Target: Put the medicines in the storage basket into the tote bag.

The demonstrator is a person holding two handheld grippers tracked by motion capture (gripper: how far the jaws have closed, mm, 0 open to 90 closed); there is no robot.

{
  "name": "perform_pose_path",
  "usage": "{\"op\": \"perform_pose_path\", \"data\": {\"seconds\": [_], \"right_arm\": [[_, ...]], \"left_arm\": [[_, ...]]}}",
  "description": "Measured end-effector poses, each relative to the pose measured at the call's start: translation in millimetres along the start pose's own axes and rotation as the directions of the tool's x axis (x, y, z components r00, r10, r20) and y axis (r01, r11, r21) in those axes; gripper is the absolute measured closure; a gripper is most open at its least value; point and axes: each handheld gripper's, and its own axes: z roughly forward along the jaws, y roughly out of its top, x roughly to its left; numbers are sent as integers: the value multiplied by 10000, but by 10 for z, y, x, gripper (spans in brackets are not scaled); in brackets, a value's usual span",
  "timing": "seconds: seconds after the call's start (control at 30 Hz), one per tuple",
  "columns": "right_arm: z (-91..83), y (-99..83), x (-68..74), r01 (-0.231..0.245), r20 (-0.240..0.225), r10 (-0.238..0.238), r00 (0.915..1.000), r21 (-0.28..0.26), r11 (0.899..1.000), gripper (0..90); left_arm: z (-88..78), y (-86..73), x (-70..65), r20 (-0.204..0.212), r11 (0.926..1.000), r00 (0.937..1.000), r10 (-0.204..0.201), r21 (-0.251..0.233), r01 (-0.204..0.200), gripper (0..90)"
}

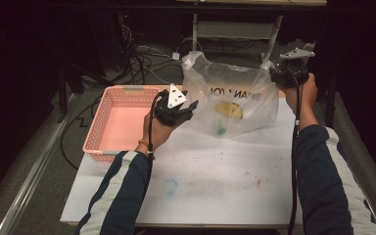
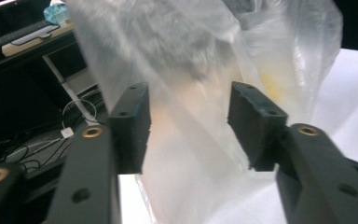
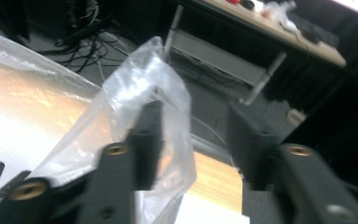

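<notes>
Bag (image 1: 235,93) in the middle is thin clear plastic, crinkly and glossy. Pink basket (image 1: 120,122) at left looks like matt perforated plastic. Table cover (image 1: 215,181) is matt white paper, stained. Gripper pads (image 2: 130,126) are rough matt black foam.

I see a clear plastic bag (image 1: 235,100) standing crumpled on the white sheet at the far middle of the table, its mouth held up and dark lettering showing mirrored on its wall. Inside I make out a yellow item (image 1: 229,109) with a small green item (image 1: 220,130) below it at the bottom.
</notes>
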Motion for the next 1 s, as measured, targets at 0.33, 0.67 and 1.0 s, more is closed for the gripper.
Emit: {"op": "perform_pose_path", "data": {"seconds": [0.33,0.67,1.0], "right_arm": [[-264,142,28,156,-1092,-278,9936,-1110,9937,375],[-652,2,86,-580,-2075,137,9781,-2089,9762,333],[-909,-506,268,-614,-2506,35,9681,-2235,9728,336]], "left_arm": [[181,19,252,-588,9988,9982,136,480,-108,840],[99,61,327,-973,9984,9948,-301,449,346,737],[-474,-35,165,-575,9972,9980,-259,-714,218,448]]}}
